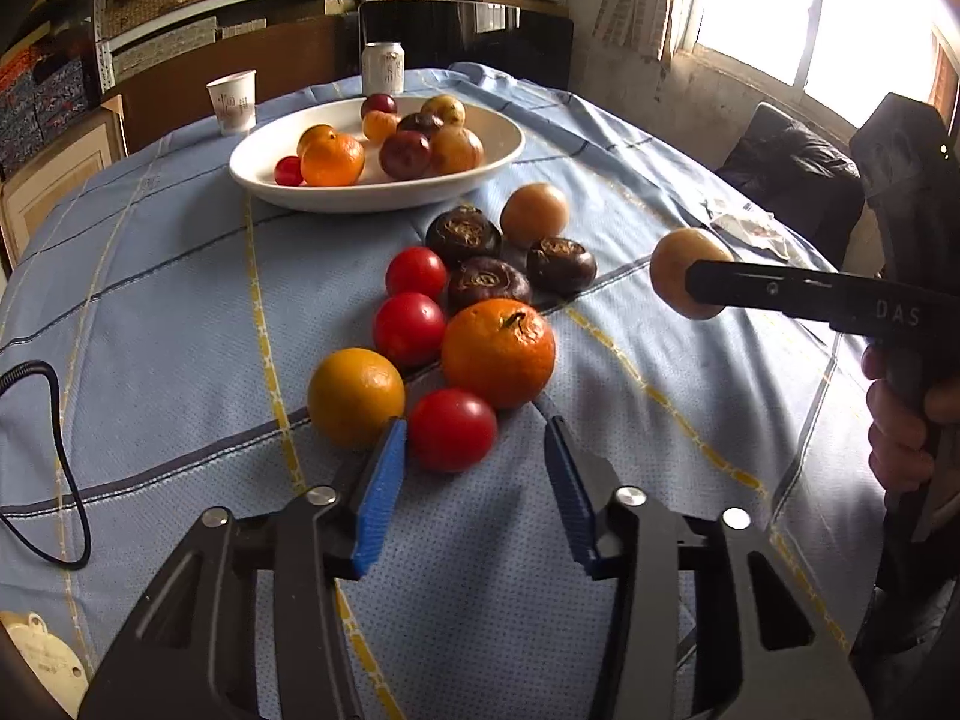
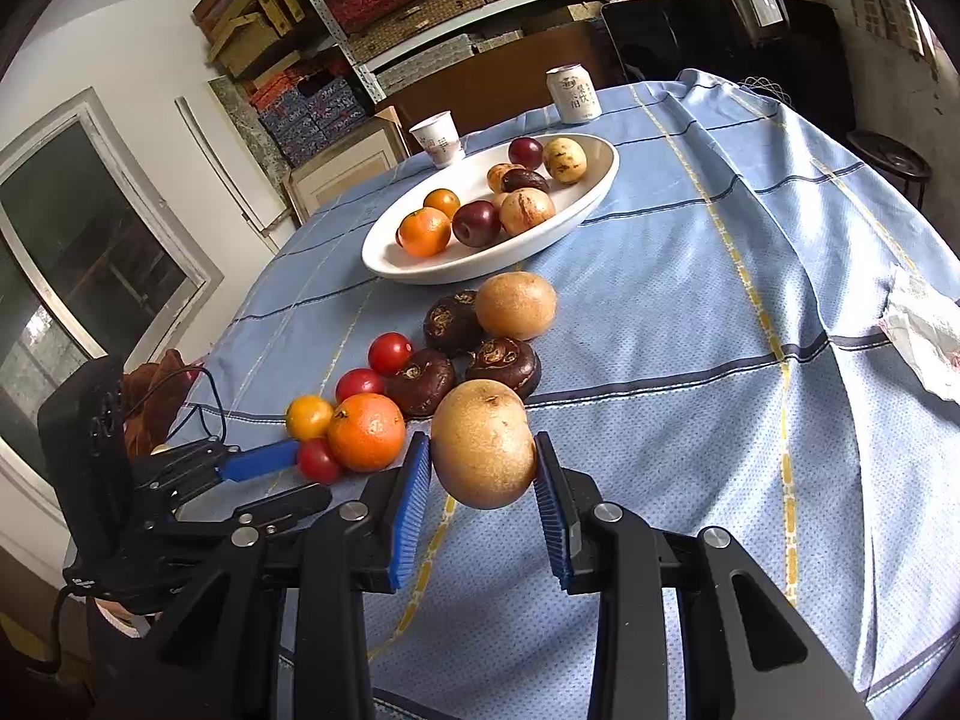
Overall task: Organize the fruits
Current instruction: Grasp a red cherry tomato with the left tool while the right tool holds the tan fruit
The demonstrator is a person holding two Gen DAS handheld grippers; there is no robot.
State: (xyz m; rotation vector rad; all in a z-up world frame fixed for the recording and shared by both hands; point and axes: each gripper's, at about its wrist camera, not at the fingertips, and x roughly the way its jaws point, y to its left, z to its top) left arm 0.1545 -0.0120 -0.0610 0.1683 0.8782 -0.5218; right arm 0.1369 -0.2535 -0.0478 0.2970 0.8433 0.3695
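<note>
Loose fruit lies in a cluster on the blue tablecloth: an orange (image 1: 498, 353), a yellow-orange one (image 1: 356, 397), red tomatoes, dark brown round fruits (image 1: 462, 234) and a tan fruit (image 1: 534, 215). My left gripper (image 1: 475, 427) is open low over the cloth. The nearest red tomato (image 1: 453, 429) sits between its blue pads, close to the left pad and apart from the right one. My right gripper (image 2: 483, 444) is shut on a tan round fruit (image 2: 483, 450), held above the cloth to the right of the cluster. A white oval bowl (image 1: 384, 201) behind holds several fruits.
A paper cup (image 1: 233, 101) and a drink can (image 1: 383, 67) stand behind the bowl. A black cable (image 1: 60, 456) loops on the cloth at the left. Crumpled paper (image 2: 924, 342) lies near the right table edge. A hand (image 1: 906, 420) holds the right gripper's handle.
</note>
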